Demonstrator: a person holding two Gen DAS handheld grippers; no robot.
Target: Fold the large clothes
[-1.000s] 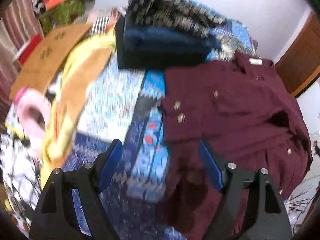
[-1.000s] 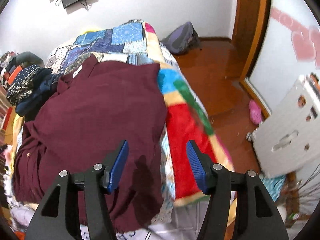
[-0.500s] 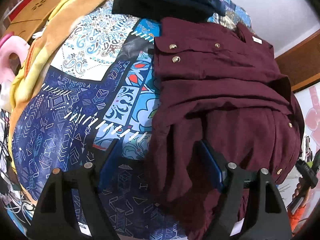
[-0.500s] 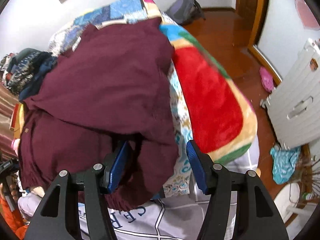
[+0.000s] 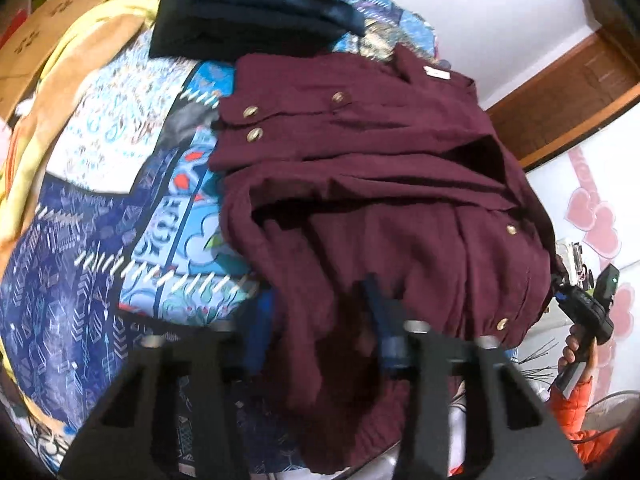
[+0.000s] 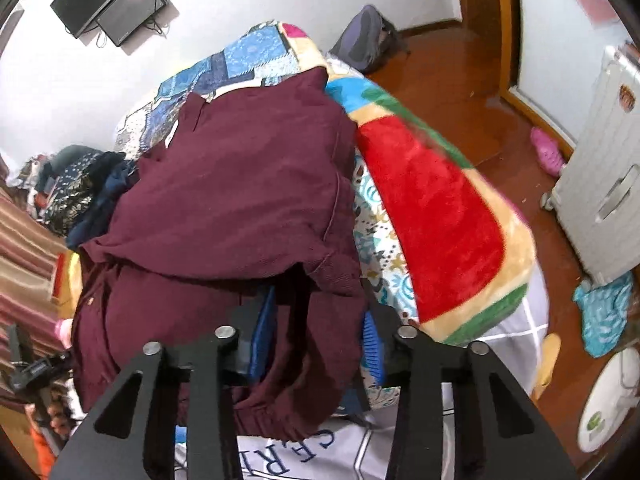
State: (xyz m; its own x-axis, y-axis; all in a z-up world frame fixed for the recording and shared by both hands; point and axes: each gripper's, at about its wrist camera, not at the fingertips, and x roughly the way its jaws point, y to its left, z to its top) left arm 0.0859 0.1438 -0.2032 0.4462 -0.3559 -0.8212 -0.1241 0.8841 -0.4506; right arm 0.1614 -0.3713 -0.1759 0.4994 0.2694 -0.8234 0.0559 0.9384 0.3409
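Your maroon shirt (image 5: 384, 184) lies on the bed (image 5: 100, 240), collar at the far end, hem nearest you, so its long axis runs straight away from both tongs. Your left tongs (image 5: 316, 328) straddle the near left hem corner, their blue pads spread with cloth bunched between them, not visibly pinched. Your right tongs (image 6: 316, 340) straddle the near right corner of the shirt (image 6: 240, 200) the same way. Neither hand is nearer; the fold likely runs hem toward collar.
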